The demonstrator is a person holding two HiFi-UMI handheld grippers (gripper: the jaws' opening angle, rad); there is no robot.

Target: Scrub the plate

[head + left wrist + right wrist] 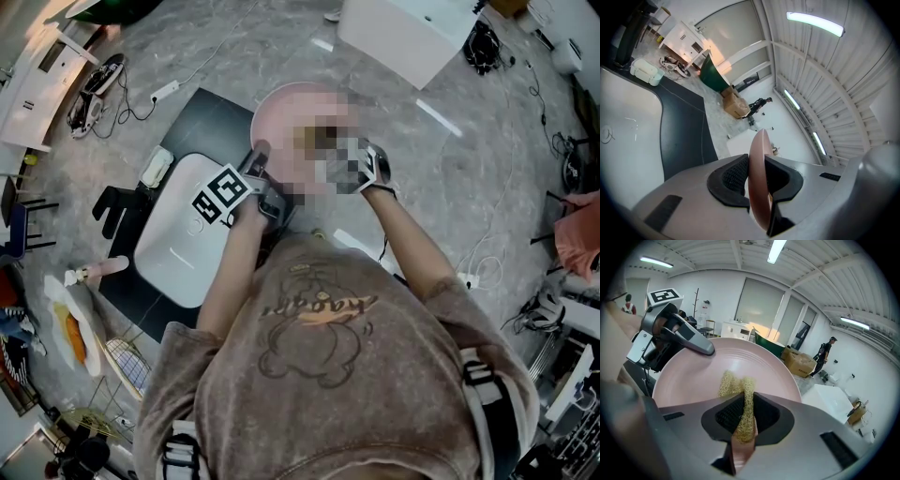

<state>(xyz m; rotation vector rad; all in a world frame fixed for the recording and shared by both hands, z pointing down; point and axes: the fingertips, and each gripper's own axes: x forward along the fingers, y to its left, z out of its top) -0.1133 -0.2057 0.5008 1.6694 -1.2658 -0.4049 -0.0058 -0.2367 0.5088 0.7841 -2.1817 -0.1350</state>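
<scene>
You hold the pink plate point(689, 376) up, far of the white basin point(178, 244). Your left gripper point(757, 174) clamps its rim, steadying the face for your right gripper point(743, 416), which pinches a straw-coloured scrub pad point(733, 383) against it.

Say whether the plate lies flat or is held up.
Held up: the left gripper clamps the plate by its rim, its face toward the scrubber in the right gripper.

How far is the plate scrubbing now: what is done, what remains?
Done: left gripper clamps the pink plate by its rim; right gripper holds a straw-coloured scrubber. In hand: scrubber meets the plate's face. Left: how much scrubbing remains cannot be told; no dirt shows.
</scene>
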